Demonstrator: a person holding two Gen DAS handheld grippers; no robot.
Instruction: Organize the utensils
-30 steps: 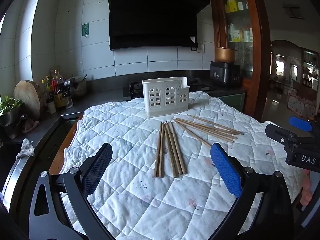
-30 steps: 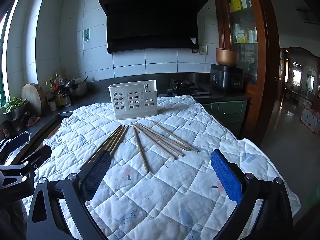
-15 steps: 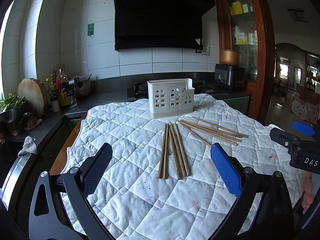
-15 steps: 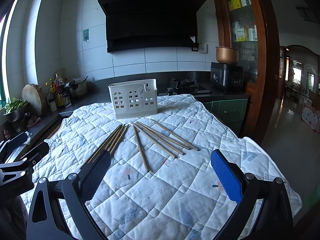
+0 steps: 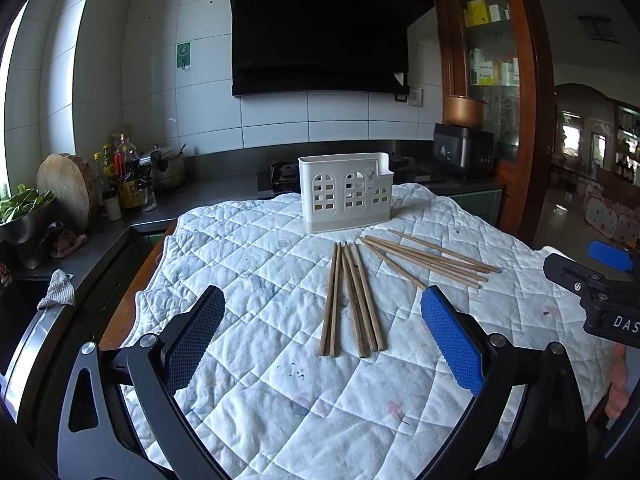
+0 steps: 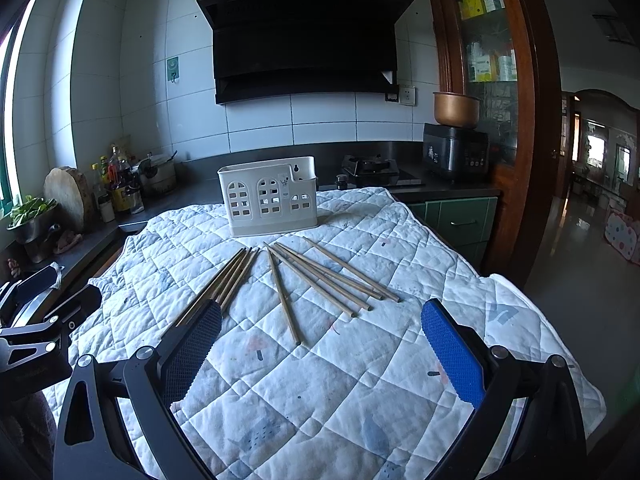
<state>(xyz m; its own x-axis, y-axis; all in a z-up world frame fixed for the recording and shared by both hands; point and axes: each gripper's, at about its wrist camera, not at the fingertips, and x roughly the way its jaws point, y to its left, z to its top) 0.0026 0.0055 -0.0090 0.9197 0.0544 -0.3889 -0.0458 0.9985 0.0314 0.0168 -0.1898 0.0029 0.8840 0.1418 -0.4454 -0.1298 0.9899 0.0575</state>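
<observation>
Several wooden chopsticks lie on a white quilted cloth [image 5: 256, 280]: one tight bundle [image 5: 352, 300] and a fanned group [image 5: 432, 260] to its right. They also show in the right wrist view, the bundle [image 6: 224, 284] on the left and the fanned group [image 6: 324, 276] in the middle. A white plastic utensil holder [image 5: 346, 196] stands upright behind them; it also shows in the right wrist view [image 6: 270, 200]. My left gripper [image 5: 322, 340] is open and empty, hovering just in front of the bundle. My right gripper [image 6: 320, 348] is open and empty, in front of the fanned group.
A dark counter on the left carries a wooden chopping board [image 5: 68, 192], bottles [image 5: 124, 172] and a metal bowl of greens [image 5: 22, 216]. A gas stove [image 6: 372, 168] and a black cooker [image 6: 456, 152] stand behind the table. The cloth's right edge drops to an open floor [image 6: 592, 264].
The left gripper has moved slightly left and forward, so the chopsticks and holder sit a little further right in its view. The right gripper has barely moved. Both stay open.
</observation>
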